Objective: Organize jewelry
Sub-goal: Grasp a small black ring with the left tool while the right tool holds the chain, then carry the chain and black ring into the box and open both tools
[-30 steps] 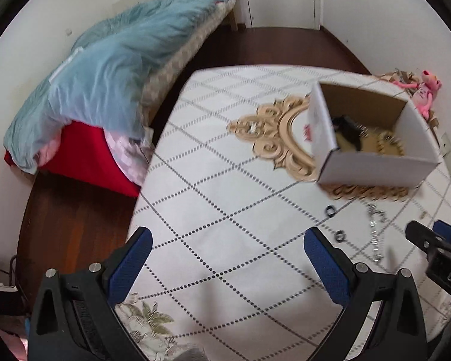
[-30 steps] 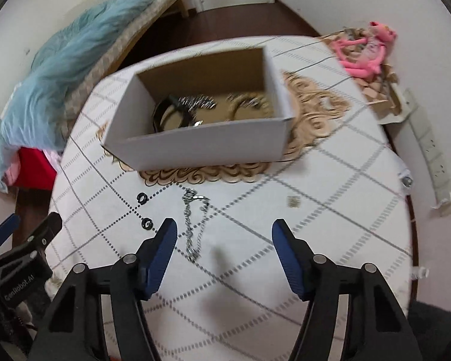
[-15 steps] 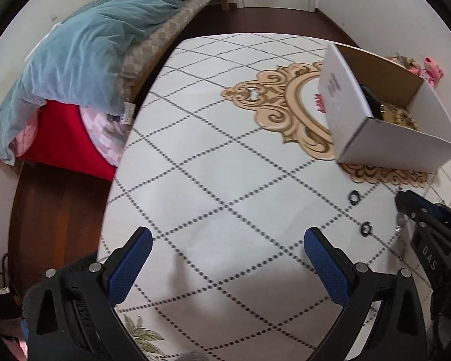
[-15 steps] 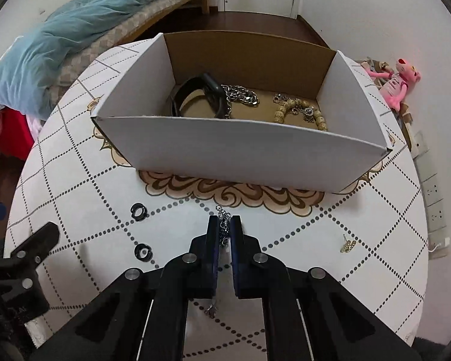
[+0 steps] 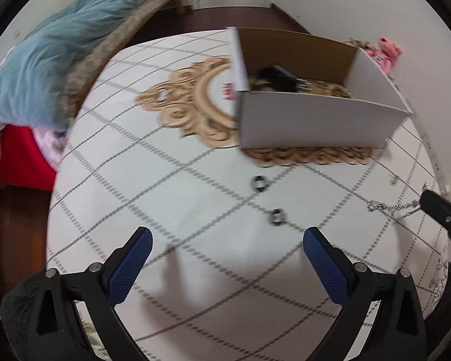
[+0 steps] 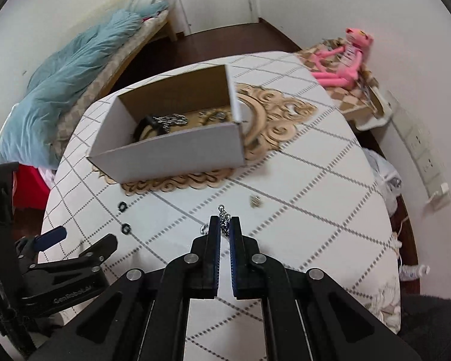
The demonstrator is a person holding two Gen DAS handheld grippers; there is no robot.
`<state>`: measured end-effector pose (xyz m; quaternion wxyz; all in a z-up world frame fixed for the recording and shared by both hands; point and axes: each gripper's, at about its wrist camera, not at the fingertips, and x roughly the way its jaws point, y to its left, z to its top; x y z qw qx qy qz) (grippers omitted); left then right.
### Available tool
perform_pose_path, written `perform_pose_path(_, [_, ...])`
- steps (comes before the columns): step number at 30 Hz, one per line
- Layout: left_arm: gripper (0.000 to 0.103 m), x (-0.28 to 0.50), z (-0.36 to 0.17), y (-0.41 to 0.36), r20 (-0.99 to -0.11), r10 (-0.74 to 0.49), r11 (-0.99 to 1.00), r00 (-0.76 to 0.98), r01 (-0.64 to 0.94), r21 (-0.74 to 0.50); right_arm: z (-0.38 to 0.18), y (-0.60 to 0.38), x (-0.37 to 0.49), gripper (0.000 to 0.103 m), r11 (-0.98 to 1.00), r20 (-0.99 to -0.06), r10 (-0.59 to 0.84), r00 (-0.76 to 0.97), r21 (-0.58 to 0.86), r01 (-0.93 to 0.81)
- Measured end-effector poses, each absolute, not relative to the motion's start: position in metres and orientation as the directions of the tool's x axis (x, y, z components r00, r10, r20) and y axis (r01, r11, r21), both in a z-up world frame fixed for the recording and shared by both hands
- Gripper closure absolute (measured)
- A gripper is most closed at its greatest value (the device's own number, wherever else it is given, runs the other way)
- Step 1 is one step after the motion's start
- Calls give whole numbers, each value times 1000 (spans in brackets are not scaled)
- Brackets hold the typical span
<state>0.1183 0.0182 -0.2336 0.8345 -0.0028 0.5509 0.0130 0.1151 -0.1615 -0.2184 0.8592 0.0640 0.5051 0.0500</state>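
My right gripper point(image 6: 224, 222) is shut on a silver chain point(image 6: 224, 214) and holds it above the table; the chain also shows hanging from it in the left wrist view point(image 5: 394, 206). A white cardboard box point(image 6: 177, 144), also seen in the left wrist view point(image 5: 315, 120), sits on the table and holds a black band point(image 6: 148, 121) and other jewelry. Two small black rings point(image 5: 259, 183) point(image 5: 277, 216) lie on the cloth in front of my open, empty left gripper point(image 5: 225, 246). A small gold piece point(image 6: 256, 201) lies right of the chain.
The round table has a white diamond-patterned cloth point(image 5: 165, 180) with a gold ornament. A bed with a blue duvet point(image 5: 54, 57) stands to the left. A pink plush toy point(image 6: 342, 60) sits on a side stand beyond the table's right edge.
My right gripper closed on the chain and has lifted it off the cloth, drawing back from the box. My left gripper swung right towards the two rings.
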Motion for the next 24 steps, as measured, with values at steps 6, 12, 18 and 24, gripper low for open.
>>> perform_pose_path(6, [38,125,-242,-5,-922,7,1000,387,24,18,-230,-181,111,97,986,-872,134,471,166,29])
perform_pose_path(12, [73,129,-246,-9,-920,-22,999,390,39,-7,-231,-185,111,97,985,-872,130,471,169,41])
perform_pose_path(18, [93,131,-245,-13,-916,-38,998,400,56,-17,-231,-187,112,97,984,-872,130,471,171,46])
perform_pose_path(24, [93,127,-241,-11,-908,-56,998,416,57,-36,-228,-186,112,97,983,-868,138,477,178,39])
